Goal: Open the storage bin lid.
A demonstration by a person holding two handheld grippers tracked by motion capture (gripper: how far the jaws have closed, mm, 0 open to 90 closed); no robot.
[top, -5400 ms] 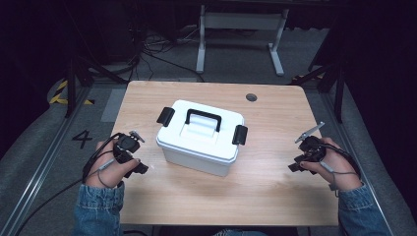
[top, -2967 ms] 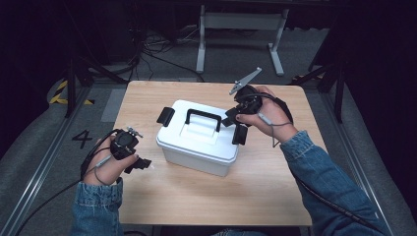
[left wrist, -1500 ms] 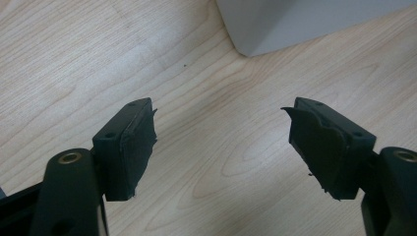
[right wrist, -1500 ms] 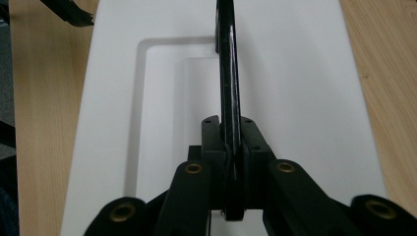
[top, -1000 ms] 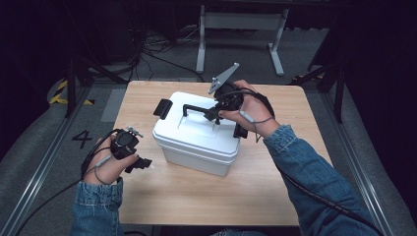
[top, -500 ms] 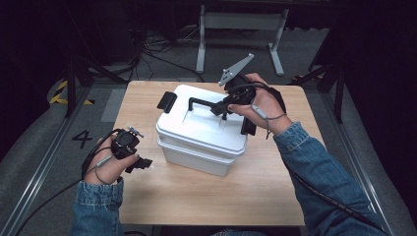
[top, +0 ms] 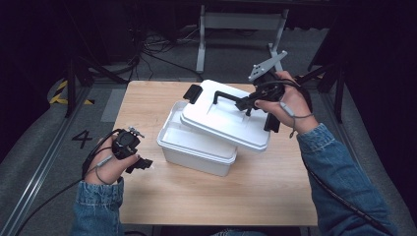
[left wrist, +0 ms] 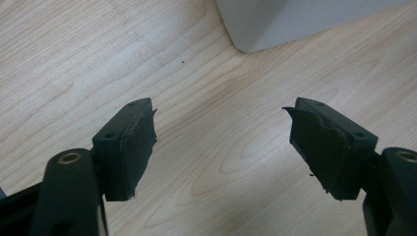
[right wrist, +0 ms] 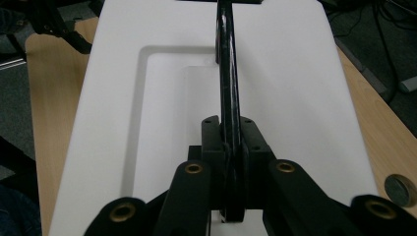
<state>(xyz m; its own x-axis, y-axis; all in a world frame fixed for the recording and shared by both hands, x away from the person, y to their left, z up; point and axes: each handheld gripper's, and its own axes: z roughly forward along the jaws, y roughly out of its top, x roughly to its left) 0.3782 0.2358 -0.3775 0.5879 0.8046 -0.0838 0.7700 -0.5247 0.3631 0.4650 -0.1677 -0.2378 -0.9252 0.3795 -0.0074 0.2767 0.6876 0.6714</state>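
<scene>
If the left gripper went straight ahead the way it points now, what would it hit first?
Probably the tabletop: the left gripper, its fingers open and empty, aims down at bare wood. The white box sits just beyond, so a shallower path might meet its corner.

We see a white plastic lid (top: 223, 120) with a black handle (top: 227, 96) and black end latches, lifted and tilted, overlapping the right rim of its open white box (top: 194, 150), which sits mid-counter (top: 275, 191), slightly angled.
</scene>
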